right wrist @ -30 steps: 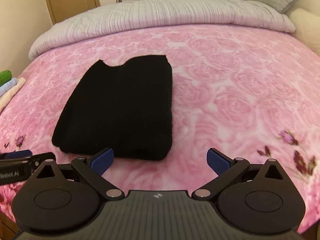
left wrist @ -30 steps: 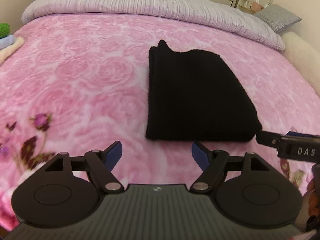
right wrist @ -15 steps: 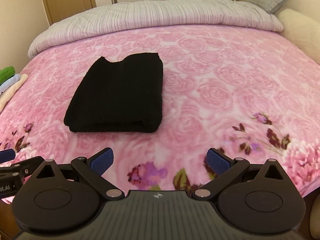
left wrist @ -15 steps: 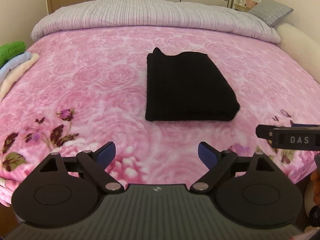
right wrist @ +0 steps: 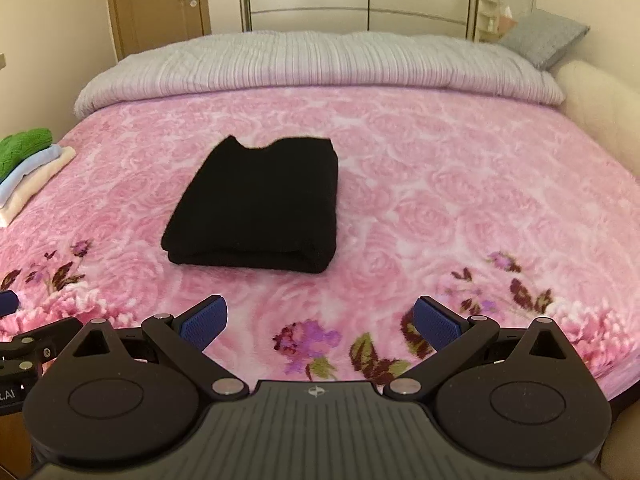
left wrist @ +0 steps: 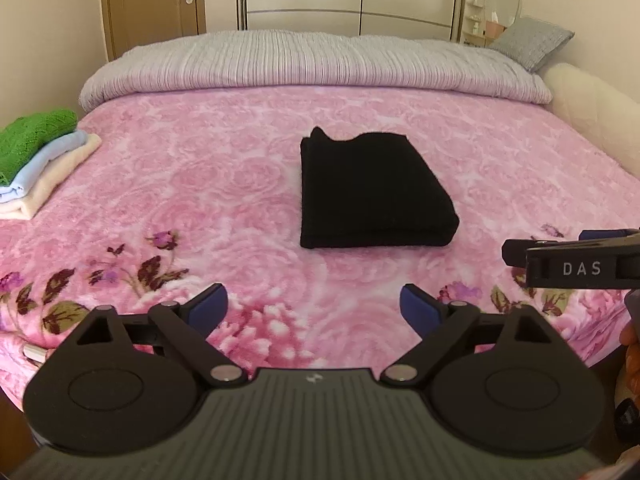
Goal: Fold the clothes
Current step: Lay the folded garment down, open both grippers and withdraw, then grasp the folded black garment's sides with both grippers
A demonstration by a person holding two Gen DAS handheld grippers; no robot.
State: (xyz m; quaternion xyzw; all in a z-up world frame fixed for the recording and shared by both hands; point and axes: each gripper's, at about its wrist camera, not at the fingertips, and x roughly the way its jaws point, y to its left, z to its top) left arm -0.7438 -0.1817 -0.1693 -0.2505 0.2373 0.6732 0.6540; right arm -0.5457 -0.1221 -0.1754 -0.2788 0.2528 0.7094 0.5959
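A black garment (left wrist: 372, 194) lies folded into a flat rectangle on the pink rose blanket (left wrist: 200, 200); it also shows in the right wrist view (right wrist: 260, 208). My left gripper (left wrist: 314, 308) is open and empty, held back over the bed's near edge, well short of the garment. My right gripper (right wrist: 320, 318) is open and empty, also back at the near edge. The right gripper's side shows at the right of the left wrist view (left wrist: 572, 260).
A stack of folded clothes, green on top of blue and cream (left wrist: 36, 160), sits at the bed's left edge. A grey striped duvet (left wrist: 312, 64) lies across the far end, with a grey pillow (left wrist: 532, 40) at the right. Wardrobe and door stand behind.
Both grippers have pulled back and up from the folded black garment toward the bed's near edge. The garment stays put. Both stay open.
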